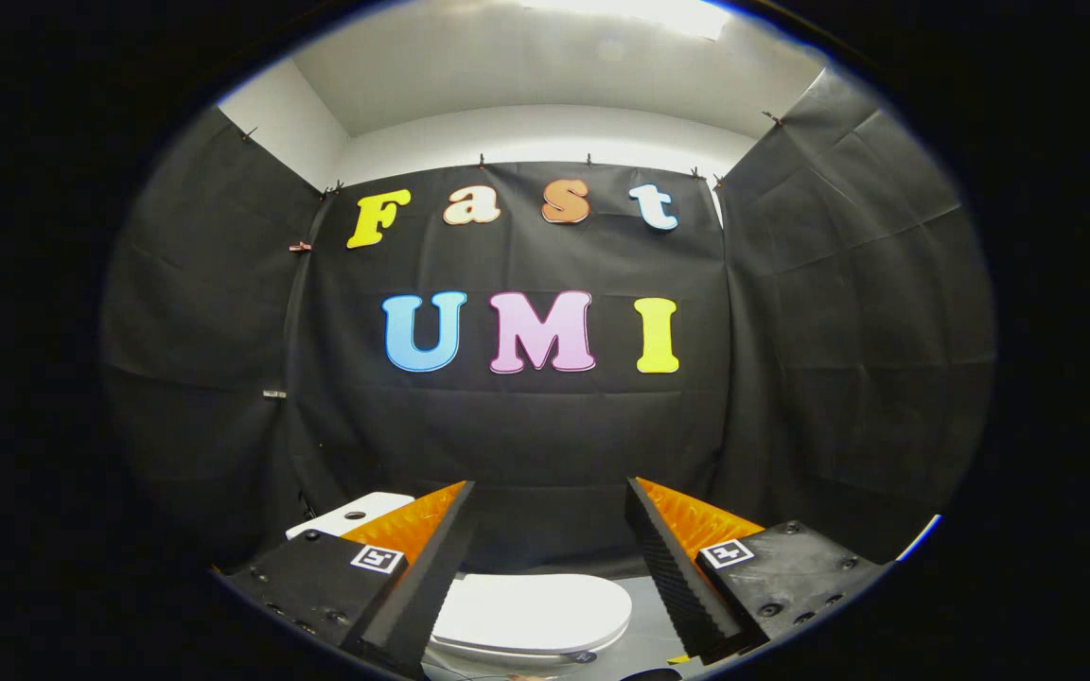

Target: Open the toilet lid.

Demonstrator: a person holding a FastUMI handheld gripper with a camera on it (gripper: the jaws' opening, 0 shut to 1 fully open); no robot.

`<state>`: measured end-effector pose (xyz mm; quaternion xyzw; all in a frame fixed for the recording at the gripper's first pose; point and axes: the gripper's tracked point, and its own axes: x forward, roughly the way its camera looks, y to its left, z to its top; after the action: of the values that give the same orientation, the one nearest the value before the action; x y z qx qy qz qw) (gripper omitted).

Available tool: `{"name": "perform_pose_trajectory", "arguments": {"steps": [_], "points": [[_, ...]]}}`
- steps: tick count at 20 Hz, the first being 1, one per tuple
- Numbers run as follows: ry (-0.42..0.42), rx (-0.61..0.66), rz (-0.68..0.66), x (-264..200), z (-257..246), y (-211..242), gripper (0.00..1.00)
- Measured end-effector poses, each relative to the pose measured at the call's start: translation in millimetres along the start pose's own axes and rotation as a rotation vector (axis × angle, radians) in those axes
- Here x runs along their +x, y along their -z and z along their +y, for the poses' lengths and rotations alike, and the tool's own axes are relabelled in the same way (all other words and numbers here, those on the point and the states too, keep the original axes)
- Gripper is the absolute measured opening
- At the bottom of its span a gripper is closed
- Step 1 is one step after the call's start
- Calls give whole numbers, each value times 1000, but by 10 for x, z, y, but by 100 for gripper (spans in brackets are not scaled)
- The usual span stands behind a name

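Tongs (550,558) stand open, 2 fingers spread wide and gripping nothing. Below and between them lies the toilet lid (531,610), closed flat on the bowl, untouched. Beyond the left finger sits the white cistern (351,515), against the black cloth wall (526,426).

We see our gripper (550,492) held wide open above a closed white toilet lid (531,613), cistern (348,515) behind, touching nothing.

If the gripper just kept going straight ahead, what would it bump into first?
Probably the black cloth wall. The open gripper points above the closed toilet lid, which lies low between its fingers, so it would likely pass over it. Depth is hard to judge here.
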<state>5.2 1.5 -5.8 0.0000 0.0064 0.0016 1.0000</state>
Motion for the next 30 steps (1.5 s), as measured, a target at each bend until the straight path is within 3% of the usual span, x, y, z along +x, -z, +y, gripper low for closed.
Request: {"name": "perform_pose_trajectory", "arguments": {"steps": [15,25,30], "points": [[29,33,36,155,-140,241,98],[98,103,125,329,-654,828,98],[97,214,208,485,-837,1314,98]]}}
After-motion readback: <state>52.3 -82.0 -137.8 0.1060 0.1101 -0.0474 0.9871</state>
